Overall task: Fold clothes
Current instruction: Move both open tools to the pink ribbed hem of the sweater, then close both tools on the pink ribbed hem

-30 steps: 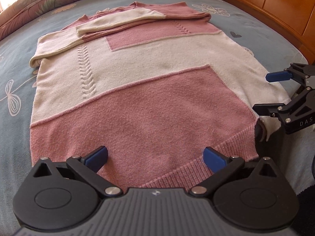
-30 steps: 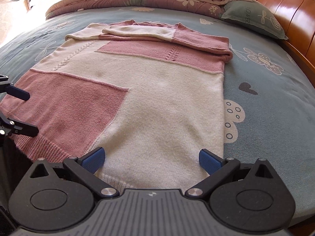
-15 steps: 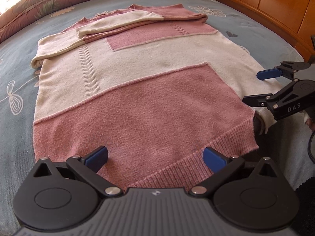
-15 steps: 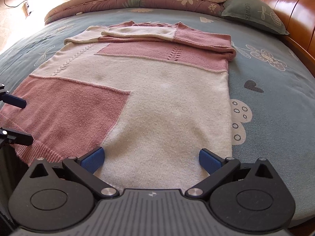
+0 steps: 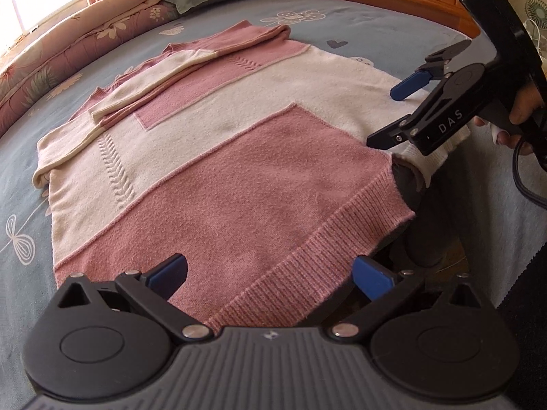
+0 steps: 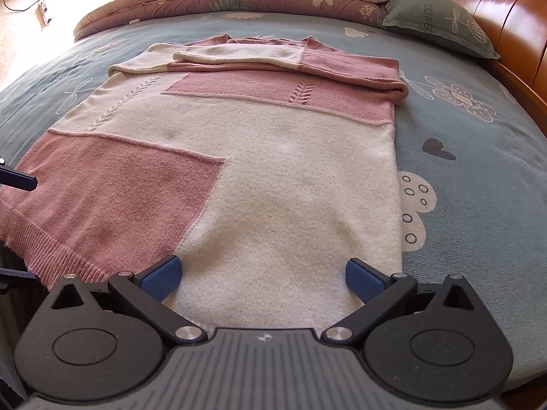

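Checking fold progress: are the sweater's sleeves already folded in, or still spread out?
Folded in. Both sleeves lie across the chest of the sweater; its body is still spread flat on the bed.

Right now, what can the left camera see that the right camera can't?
Only the left wrist view shows the whole right gripper, open, the hand holding it, and a white fan. Only the right wrist view shows the heart print with the dotted shape on the sheet, and a wall cable. Both show the pink and cream sweater flat on the bed, sleeves folded across, the green pillow, and the open left gripper.
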The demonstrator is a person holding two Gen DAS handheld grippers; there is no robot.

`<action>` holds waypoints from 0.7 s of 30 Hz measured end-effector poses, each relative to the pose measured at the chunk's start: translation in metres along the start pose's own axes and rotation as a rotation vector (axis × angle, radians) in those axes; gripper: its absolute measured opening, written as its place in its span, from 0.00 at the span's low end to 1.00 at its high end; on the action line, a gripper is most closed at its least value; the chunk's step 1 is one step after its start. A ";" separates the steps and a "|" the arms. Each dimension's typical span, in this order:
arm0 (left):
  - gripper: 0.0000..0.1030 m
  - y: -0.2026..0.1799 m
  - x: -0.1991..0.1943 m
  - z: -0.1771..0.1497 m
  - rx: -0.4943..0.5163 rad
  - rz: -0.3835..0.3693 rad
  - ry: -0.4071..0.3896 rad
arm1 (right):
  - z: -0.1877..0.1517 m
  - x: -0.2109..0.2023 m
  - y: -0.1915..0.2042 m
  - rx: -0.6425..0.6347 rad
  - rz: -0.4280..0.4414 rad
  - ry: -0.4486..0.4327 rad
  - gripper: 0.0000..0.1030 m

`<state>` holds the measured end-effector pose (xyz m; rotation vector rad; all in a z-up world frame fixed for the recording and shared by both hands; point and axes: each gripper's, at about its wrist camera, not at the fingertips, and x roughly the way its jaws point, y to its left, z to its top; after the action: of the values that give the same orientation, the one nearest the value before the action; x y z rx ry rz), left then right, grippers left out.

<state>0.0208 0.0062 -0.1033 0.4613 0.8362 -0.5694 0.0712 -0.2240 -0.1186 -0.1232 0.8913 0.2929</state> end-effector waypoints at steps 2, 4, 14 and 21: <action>0.99 -0.006 0.000 -0.001 0.050 0.013 -0.011 | 0.003 0.000 0.000 -0.003 -0.003 0.019 1.00; 0.99 -0.014 0.002 -0.002 0.116 0.038 -0.015 | 0.004 -0.002 0.000 -0.013 -0.014 0.028 1.00; 0.99 -0.047 0.022 -0.008 0.356 0.191 -0.051 | 0.005 -0.025 0.004 -0.062 -0.038 -0.039 1.00; 0.99 -0.050 0.009 0.003 0.380 0.239 -0.149 | 0.001 -0.040 0.007 -0.115 -0.019 -0.109 1.00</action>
<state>-0.0044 -0.0363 -0.1164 0.8437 0.5202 -0.5341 0.0462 -0.2249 -0.0861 -0.2206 0.7652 0.3303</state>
